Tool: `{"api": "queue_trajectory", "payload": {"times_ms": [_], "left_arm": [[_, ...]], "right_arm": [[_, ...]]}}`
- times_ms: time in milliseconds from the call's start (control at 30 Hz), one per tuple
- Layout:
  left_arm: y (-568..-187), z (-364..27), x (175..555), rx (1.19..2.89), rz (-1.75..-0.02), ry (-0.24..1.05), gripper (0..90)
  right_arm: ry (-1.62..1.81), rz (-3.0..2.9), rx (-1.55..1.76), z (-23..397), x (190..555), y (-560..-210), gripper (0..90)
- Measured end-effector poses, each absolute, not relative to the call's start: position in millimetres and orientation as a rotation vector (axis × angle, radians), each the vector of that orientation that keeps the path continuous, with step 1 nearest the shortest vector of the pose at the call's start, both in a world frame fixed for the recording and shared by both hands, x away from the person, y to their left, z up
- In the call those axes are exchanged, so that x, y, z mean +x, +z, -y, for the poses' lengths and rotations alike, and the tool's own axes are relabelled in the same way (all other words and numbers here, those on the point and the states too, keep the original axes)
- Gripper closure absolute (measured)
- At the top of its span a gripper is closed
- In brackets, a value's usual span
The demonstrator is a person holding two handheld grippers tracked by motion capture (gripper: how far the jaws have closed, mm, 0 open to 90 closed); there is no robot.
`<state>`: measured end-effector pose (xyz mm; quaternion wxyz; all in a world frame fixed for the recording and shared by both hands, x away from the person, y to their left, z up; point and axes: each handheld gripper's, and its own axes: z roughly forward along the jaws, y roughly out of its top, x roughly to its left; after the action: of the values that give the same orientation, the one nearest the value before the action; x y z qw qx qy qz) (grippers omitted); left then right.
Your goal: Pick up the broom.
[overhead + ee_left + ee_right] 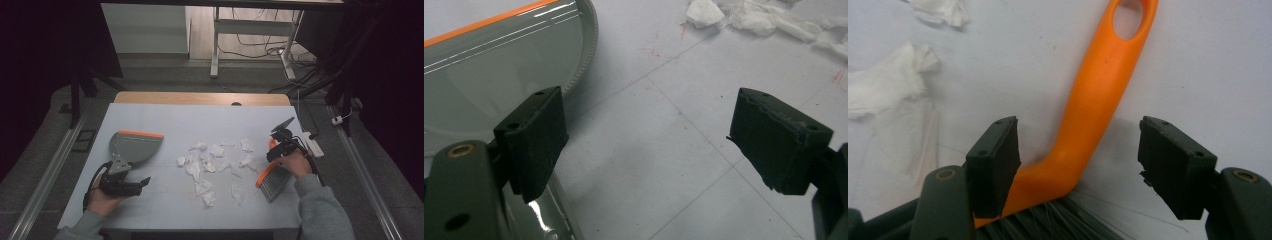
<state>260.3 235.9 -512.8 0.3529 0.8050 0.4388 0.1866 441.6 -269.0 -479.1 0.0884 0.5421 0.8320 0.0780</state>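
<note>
- Where the table (150, 200) spreads pale and flat in the high view, a grey dustpan (131, 146) with an orange front lip lies on its left part, and torn scraps of white paper (212, 165) are scattered across the middle.
- The left gripper (142, 181) rests low on the table just below the dustpan, held by the person's left hand (102, 197).
- In the left gripper view its jaws stand wide apart with bare table between them; the left jaw sits at the curved rim of the dustpan (499, 75), and I cannot tell whether it touches it.
- Paper scraps (764, 20) lie well ahead of that gripper, at the top of its view.
- A hand brush (272, 180) with an orange handle and grey bristles lies at the right side of the table, beside the scraps.
- The right gripper (280, 145) sits over the brush handle, held by the person's right hand (295, 162).
- In the right gripper view the jaws are wide open on either side of the orange handle (1098, 95); the handle passes close to the left jaw and well clear of the right one, so nothing is gripped.
- The bristles (1058, 222) show at the bottom of that view, between the jaws.
</note>
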Motion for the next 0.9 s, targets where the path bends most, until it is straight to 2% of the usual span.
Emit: {"api": "queue_trajectory", "payload": {"times_ms": [267,300,433,633,700,900], "left_arm": [[-513.8,-236.0,260.1,2.080,-1.140,0.479,16.0],[-514.2,-235.7,260.3,2.082,-1.140,0.481,16.0],[-514.2,-235.0,259.3,2.086,-1.138,0.485,16.0],[-514.8,-235.0,259.0,2.089,-1.140,0.484,16.0],[-514.8,-234.5,258.6,2.090,-1.138,0.484,16.0],[-514.7,-234.9,258.1,2.088,-1.138,0.486,16.0]], "right_arm": [[0.225,-2.480,1.675,269.5,444.1,-489.1,37.4],[0.215,-2.453,1.682,269.2,442.9,-488.6,44.1],[0.197,-2.439,1.709,268.4,440.2,-487.5,53.9],[0.193,-2.399,1.745,264.7,437.5,-487.7,62.6],[0.218,-2.392,1.746,262.9,434.5,-487.8,69.0],[0.242,-2.418,1.692,264.4,432.6,-487.9,69.6]]}}
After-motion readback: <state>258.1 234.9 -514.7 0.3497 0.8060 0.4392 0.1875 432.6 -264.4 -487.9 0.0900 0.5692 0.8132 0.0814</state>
